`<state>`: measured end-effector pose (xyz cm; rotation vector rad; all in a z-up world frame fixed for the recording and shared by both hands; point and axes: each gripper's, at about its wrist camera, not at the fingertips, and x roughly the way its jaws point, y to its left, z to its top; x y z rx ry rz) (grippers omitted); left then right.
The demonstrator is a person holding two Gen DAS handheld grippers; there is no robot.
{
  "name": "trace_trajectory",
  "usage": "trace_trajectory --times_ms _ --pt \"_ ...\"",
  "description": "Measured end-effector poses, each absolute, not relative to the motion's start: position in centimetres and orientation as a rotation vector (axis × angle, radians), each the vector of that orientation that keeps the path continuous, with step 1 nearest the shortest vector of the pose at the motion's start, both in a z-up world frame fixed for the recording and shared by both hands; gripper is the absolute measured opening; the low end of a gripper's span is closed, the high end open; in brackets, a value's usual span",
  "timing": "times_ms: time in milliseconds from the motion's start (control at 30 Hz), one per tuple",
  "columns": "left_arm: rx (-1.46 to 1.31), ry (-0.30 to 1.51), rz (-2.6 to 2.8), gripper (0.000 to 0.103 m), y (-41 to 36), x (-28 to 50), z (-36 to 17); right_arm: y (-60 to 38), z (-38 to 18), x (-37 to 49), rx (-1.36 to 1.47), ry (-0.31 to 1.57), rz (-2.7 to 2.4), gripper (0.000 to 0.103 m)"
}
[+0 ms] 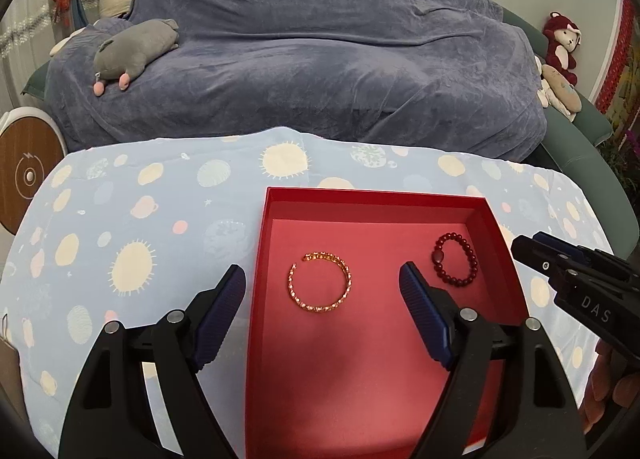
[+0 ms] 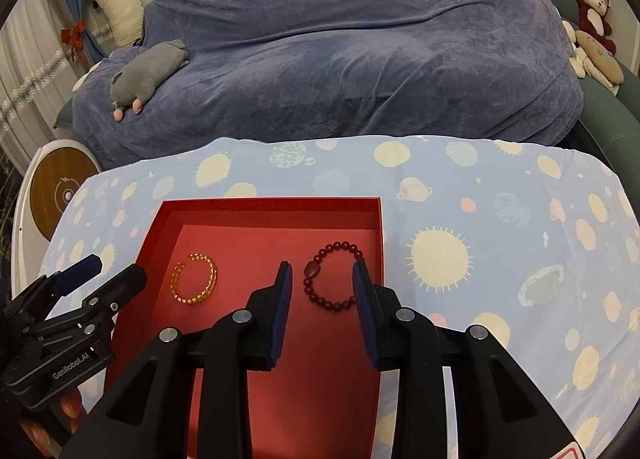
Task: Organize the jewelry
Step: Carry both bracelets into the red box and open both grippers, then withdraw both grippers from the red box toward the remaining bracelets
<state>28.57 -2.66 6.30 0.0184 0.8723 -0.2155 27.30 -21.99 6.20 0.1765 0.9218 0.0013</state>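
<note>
An open red box sits on the table. Inside lie a gold open bangle on the left and a dark red bead bracelet on the right. My left gripper is open and empty, its fingers wide apart above the box's left half around the bangle. My right gripper is open and empty, above the bead bracelet. The right gripper also shows in the left wrist view, the left gripper in the right wrist view.
The table wears a light blue cloth with sun and planet prints. Behind stands a sofa under a blue-grey blanket with a grey plush and other toys. A round wooden-topped device stands at left.
</note>
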Motion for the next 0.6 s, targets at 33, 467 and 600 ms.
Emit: trace_trajectory --times_ms 33,467,600 --pt "0.023 0.866 -0.213 0.075 -2.4 27.8 6.7 -21.9 6.5 26.4 0.179 0.917 0.004 0.031" --pt "0.032 0.857 -0.191 0.075 1.4 16.6 7.5 -20.1 7.0 14.0 0.133 0.913 -0.005 0.036" --pt "0.039 0.877 -0.182 0.075 2.0 13.3 6.1 -19.4 5.6 10.4 0.14 0.943 -0.006 0.036"
